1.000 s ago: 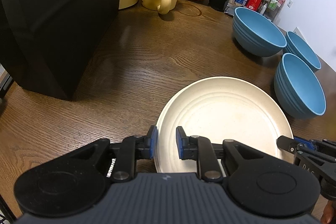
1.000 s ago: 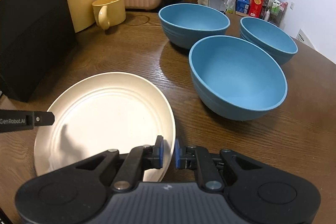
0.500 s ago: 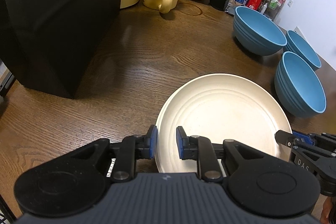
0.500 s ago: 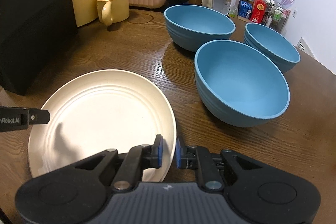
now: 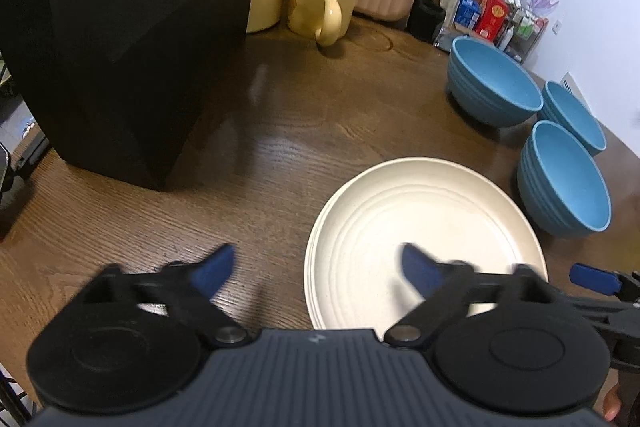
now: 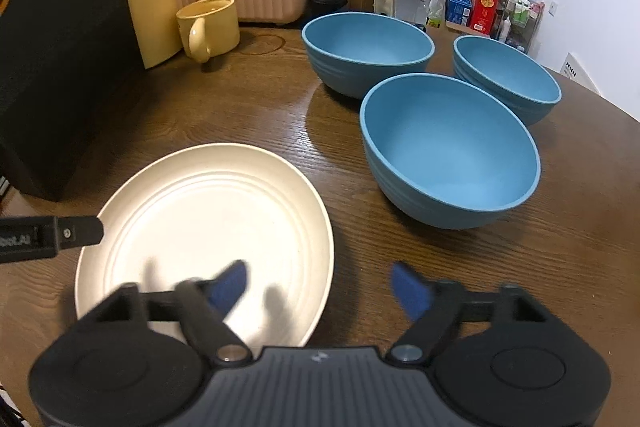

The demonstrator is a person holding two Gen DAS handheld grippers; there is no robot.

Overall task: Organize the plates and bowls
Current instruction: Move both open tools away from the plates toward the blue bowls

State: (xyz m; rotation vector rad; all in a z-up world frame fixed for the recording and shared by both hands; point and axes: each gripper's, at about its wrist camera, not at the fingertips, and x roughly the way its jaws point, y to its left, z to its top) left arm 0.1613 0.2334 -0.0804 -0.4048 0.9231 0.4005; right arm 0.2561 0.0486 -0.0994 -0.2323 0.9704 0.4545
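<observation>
Left wrist – plate (image 5: 424,227) edge between spread fingers (image 5: 212,269)

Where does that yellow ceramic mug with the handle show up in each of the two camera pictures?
Left wrist view: the yellow ceramic mug is at top centre, beside the black box.
Right wrist view: the mug is at upper left, in front of the pink suitcase.
Shared landmark: the cream round plate on the wooden table.

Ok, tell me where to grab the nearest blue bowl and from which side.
Pinch the rim of the nearest bowl on its near edge, coming from above with the open right claw, one finger inside. It stands upright and the far bowls crowd its far side.
</observation>
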